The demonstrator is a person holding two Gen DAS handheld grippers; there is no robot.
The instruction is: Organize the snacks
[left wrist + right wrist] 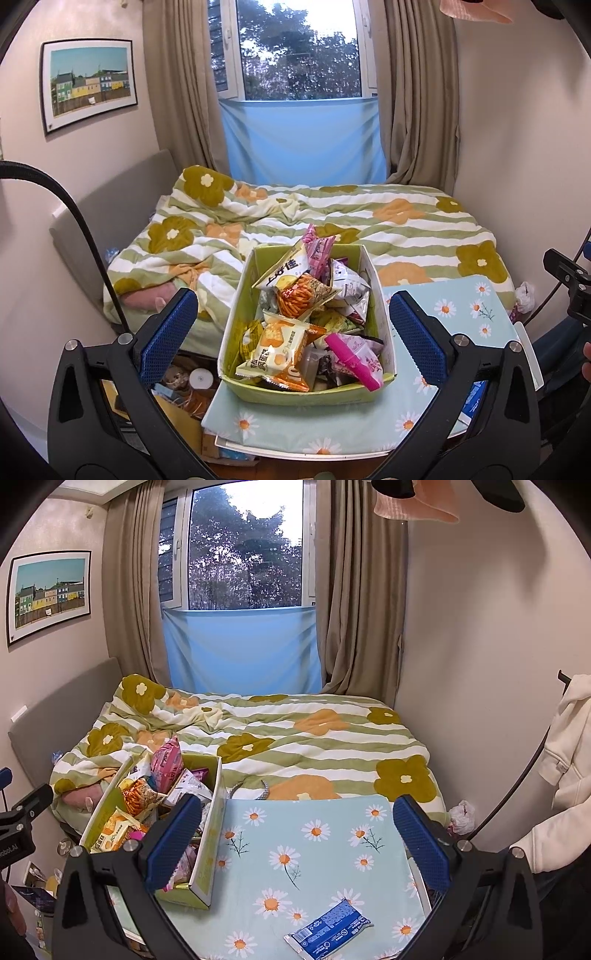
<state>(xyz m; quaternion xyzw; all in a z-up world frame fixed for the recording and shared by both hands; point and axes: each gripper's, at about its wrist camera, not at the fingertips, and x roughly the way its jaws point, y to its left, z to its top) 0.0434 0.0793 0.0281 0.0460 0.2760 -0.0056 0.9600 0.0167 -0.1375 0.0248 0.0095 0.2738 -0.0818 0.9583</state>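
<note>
At the left of the scene, a green cardboard box (pixel 306 400) is set on the left part of the desk (pixel 317 853), which is covered with a pale blue daisy-print cloth. The box is heaped with loose snack packets: an orange-and-white cracker packet (pixel 275 350) at the near left, a pink clip (pixel 351 360) at the near right, an orange stick-snack bag (pixel 299 299) in the middle and pink packets toward the far end. No grouping by kind is visible inside the box, so sorting is judged to be barely begun.

The left tongs (pixel 293 334) are held open in front of the box, one pad to each side, and nothing is gripped.

To the right of the box, most of the cloth is bare. One blue snack packet (pixel 327 930) lies flat at the near edge, well apart from the box; it is judged to be either the first item laid out or the last one left outside.

The right tongs (pixel 297 843) are held open over the bare cloth and are empty. Beyond the desk lies the bed (pixel 332 738).
</note>
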